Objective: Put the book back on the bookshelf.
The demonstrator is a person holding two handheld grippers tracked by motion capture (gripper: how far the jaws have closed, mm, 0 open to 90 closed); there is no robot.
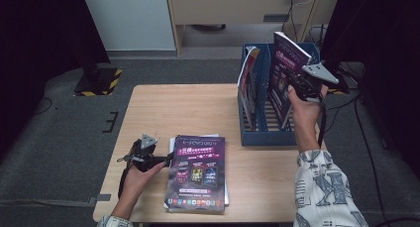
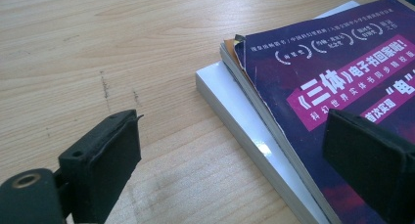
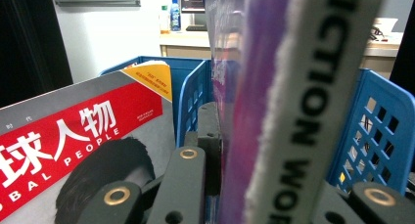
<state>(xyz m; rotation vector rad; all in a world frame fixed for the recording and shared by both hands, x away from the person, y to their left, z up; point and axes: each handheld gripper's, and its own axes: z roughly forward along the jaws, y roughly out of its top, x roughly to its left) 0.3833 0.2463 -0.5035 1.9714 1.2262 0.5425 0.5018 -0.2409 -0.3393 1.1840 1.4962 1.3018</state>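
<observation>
Your right claw [image 1: 303, 83] grips the purple magazine [image 1: 284, 73] upright; lower it straight into the blue rack [image 1: 267, 137], while your left claw [image 1: 157, 160] waits open

Dim room, dark vignetted sides; tabletop evenly lit from above; nearest purple magazine spine [image 3: 293, 111] blurred.

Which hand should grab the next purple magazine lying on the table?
Probably the left. The left gripper sits open right beside the purple magazine topping the stack on the table. The right gripper is busy, shut on another magazine over the blue rack.
</observation>
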